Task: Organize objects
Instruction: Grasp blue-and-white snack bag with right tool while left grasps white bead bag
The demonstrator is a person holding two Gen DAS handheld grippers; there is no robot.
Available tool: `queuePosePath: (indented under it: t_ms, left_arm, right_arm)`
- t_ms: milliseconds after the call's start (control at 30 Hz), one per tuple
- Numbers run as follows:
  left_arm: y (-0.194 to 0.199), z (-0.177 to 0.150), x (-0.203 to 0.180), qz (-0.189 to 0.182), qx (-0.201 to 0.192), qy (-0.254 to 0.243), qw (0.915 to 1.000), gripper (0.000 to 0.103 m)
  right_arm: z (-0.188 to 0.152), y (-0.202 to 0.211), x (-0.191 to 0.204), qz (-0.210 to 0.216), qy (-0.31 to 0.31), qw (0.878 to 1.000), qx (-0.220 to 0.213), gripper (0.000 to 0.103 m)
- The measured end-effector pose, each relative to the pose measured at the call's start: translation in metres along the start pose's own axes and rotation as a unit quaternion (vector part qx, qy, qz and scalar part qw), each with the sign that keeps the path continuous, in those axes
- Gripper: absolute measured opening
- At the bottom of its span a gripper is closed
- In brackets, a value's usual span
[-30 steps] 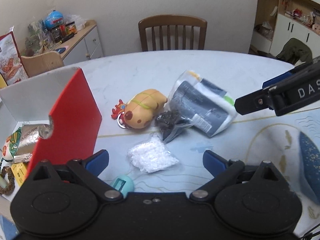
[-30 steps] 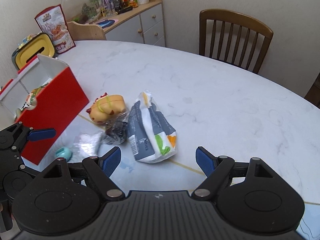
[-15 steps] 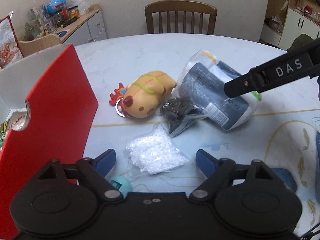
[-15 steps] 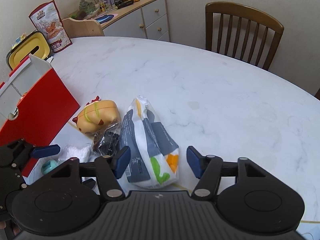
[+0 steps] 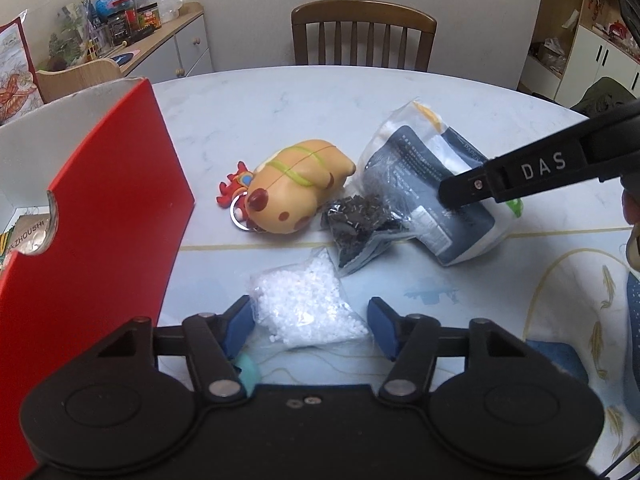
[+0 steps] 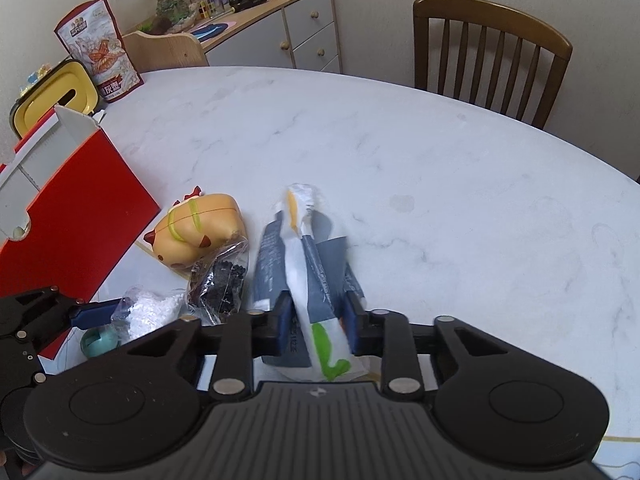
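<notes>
Right hand-held gripper (image 6: pixel 314 322) clamps the pack (image 6: pixel 308 280), hiding its middle; left hand-held gripper (image 5: pixel 310 326) gapes over marble table (image 5: pixel 280 108); box (image 5: pixel 92 216) cut off at 9 o'clock.

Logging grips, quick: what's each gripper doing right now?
Left gripper: open, around the bag of white beads.
Right gripper: closed on the tissue pack.

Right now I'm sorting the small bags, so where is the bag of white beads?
In the left wrist view the bag of white beads lies on the table between the left gripper fingers, just in front of the bag of black beads.
</notes>
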State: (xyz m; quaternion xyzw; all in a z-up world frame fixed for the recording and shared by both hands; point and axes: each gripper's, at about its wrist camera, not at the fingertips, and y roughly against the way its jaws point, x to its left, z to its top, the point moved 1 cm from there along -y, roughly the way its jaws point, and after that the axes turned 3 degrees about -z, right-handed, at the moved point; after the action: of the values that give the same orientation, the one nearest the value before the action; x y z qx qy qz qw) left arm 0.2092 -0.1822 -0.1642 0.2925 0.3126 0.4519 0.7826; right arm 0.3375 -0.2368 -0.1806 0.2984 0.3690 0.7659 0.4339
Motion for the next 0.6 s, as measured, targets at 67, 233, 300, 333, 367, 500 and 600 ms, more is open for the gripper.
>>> queuePosePath:
  t_ms: [67,233,300,333,367,500,600]
  left_arm:
    - [0.001,0.0,0.0,-0.001,0.0,-0.002,1.0,0.057]
    - [0.006,0.001,0.0,-0.007,0.002,0.001,1.0,0.051]
    - [0.009,0.001,0.0,-0.011,0.003,0.0,0.9999,0.048]
    - [0.01,0.0,0.0,-0.012,0.003,-0.001,0.9999,0.047]
    - [0.011,0.0,-0.001,-0.013,0.002,-0.002,0.9999,0.045]
    - [0.015,0.0,0.0,-0.02,0.003,0.004,0.9998,0.041]
    - [0.022,-0.002,0.0,-0.022,-0.001,0.005,0.9997,0.041]
  right_arm:
    - [-0.001,0.004,-0.001,-0.004,-0.01,1.0,-0.005,0.019]
    - [-0.007,0.017,-0.004,-0.005,-0.03,1.0,-0.009,0.017]
    - [-0.011,0.025,-0.005,-0.005,-0.034,0.999,-0.011,0.017]
    - [-0.012,0.028,-0.005,-0.005,-0.036,0.999,-0.011,0.017]
    - [-0.015,0.032,-0.005,-0.005,-0.038,0.999,-0.012,0.017]
    - [-0.026,0.048,-0.004,-0.004,-0.045,0.999,-0.011,0.017]
    - [-0.036,0.061,-0.003,-0.002,-0.052,0.999,-0.009,0.017]
